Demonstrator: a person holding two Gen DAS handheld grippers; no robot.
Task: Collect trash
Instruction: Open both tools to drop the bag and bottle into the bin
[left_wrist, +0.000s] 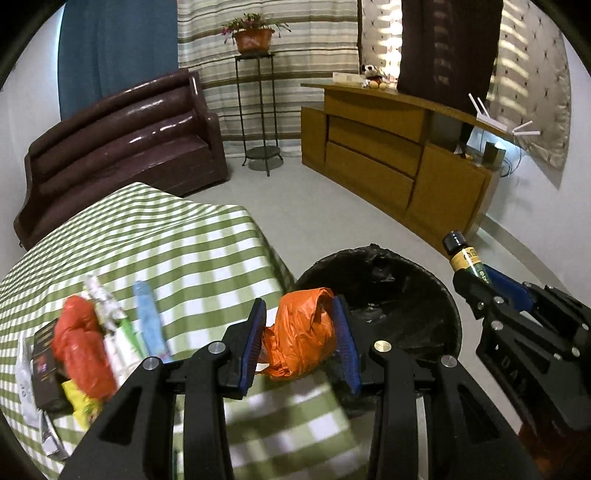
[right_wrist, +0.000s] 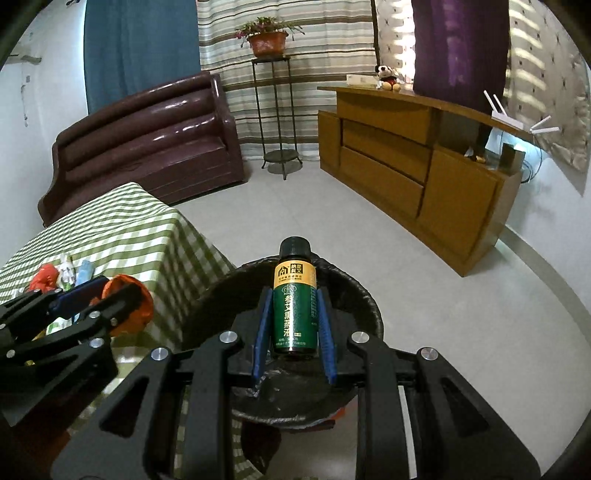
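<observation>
left gripper (left_wrist: 301, 332) clamps orange plastic bag (left_wrist: 301, 338) at bin (left_wrist: 448, 295) rim | right gripper (right_wrist: 293, 325) grips green bottle (right_wrist: 295, 306) above bin | floor open beyond

I've got a crumpled orange plastic bag (left_wrist: 303, 332) pinched up off the table, hanging right at the near rim of the black-lined trash bin (left_wrist: 436, 280). Over the bin's mouth I'm holding a small green bottle (right_wrist: 294, 302), black cap pointing away from me, yellow band under it. More trash (left_wrist: 85, 343) sits heaped on the checked cloth: red bags, wrappers, a dark box.
</observation>
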